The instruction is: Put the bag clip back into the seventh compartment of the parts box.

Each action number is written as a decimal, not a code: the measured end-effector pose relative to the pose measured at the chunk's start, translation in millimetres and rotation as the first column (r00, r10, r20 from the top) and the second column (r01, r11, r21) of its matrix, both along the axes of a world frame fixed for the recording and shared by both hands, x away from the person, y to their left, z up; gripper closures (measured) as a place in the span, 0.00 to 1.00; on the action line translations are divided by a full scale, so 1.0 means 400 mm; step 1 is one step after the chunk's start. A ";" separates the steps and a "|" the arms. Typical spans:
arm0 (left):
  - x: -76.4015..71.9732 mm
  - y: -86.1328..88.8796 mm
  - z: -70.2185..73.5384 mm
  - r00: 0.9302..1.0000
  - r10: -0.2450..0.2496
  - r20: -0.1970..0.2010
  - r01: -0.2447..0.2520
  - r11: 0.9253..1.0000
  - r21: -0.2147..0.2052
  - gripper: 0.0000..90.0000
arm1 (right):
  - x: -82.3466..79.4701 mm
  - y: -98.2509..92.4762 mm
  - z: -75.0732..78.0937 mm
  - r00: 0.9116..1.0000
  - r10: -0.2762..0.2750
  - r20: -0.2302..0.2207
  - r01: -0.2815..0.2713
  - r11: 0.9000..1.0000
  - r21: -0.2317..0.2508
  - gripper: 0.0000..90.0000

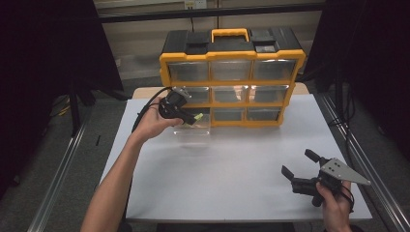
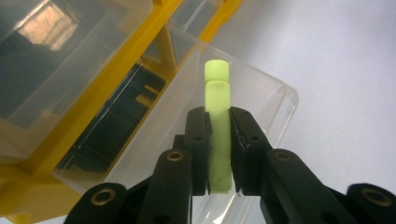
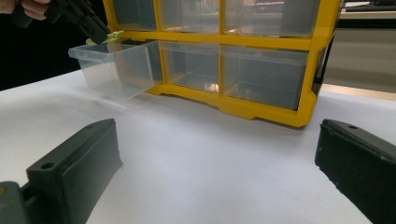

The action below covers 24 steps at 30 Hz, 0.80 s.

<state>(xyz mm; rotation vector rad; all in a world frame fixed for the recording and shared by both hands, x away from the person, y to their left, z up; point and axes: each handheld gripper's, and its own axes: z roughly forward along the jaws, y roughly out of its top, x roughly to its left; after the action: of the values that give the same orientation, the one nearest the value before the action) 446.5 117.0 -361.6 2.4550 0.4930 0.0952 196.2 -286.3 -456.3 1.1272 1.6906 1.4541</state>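
While no writing can be read anywhere, the left claw (image 2: 218,154) clamps a pale green tube (image 2: 217,107) over the pulled-out clear drawer (image 1: 192,130); the right claw (image 1: 299,163) gapes empty above the table (image 1: 232,169).

table (image 1: 217,183): white top, organizer at far edge | closed drawers (image 1: 231,70): clear, eight shut in yellow frame | handle (image 1: 230,34): yellow, on black top | floor (image 1: 58,145): grey, dim

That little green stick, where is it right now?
The green stick is clamped between the left gripper's jaws, held over the open clear drawer pulled out from the bottom left of the yellow organizer, at the table's far left in the high view.
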 end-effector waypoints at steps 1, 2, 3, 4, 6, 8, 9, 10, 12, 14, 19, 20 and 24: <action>0.000 0.001 -0.003 1.000 0.001 -0.003 -0.001 1.000 0.000 0.87 | 0.000 0.000 0.000 1.000 0.000 -0.001 0.000 1.000 0.000 0.00; 0.002 0.002 -0.006 1.000 -0.005 0.000 0.005 1.000 0.004 0.87 | 0.000 0.000 0.000 1.000 0.000 0.000 0.000 1.000 0.000 0.00; 0.001 0.002 -0.010 1.000 0.001 -0.006 -0.001 1.000 -0.001 0.87 | 0.000 0.000 0.000 1.000 0.000 0.000 0.000 1.000 -0.001 0.00; 0.001 0.002 -0.013 1.000 0.007 -0.010 -0.007 1.000 -0.003 0.87 | 0.000 0.000 0.000 1.000 0.001 -0.001 -0.001 1.000 0.000 0.00; 0.004 0.003 -0.019 1.000 0.000 -0.011 0.000 1.000 0.017 0.87 | 0.000 0.000 -0.001 1.000 0.003 -0.001 -0.003 1.000 -0.001 0.00; 0.005 0.003 -0.023 1.000 0.016 -0.019 -0.016 1.000 0.023 0.87 | 0.001 0.000 -0.001 1.000 0.003 -0.002 -0.003 1.000 0.000 0.00; 0.011 0.003 -0.024 1.000 -0.013 -0.007 0.013 0.999 0.030 0.87 | 0.001 0.001 0.000 1.000 0.003 -0.002 -0.003 1.000 -0.001 0.00; 0.008 0.001 -0.025 1.000 0.002 -0.016 -0.001 0.999 0.032 0.87 | 0.001 0.000 0.000 1.000 0.006 -0.001 -0.006 1.000 -0.005 0.00; 0.005 -0.004 -0.029 1.000 0.017 -0.018 -0.017 1.000 0.026 0.87 | 0.001 0.000 0.000 1.000 0.002 -0.002 -0.002 1.000 -0.001 0.00; 0.006 -0.007 -0.032 1.000 0.010 -0.020 -0.010 0.999 0.034 0.87 | 0.001 0.001 0.000 1.000 0.000 -0.002 0.000 1.000 0.003 0.00; 0.007 -0.007 -0.039 0.999 0.021 -0.026 -0.020 0.999 0.028 0.87 | 0.000 -0.001 0.000 1.000 0.002 -0.002 -0.002 1.000 -0.002 0.00; 0.007 -0.005 -0.040 0.999 0.021 -0.026 -0.021 0.999 0.026 0.87 | 0.000 -0.001 -0.001 1.000 0.002 -0.002 -0.002 1.000 -0.002 0.00; 0.011 0.003 -0.044 0.999 0.026 -0.030 -0.025 1.000 0.013 0.86 | 0.001 -0.003 -0.001 1.000 0.009 -0.004 -0.009 1.000 -0.005 0.00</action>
<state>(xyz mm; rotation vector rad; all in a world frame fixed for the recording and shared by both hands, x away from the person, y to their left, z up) 451.0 118.1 -379.2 2.4660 0.5383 0.0719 196.5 -287.3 -456.7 1.1214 1.7030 1.4532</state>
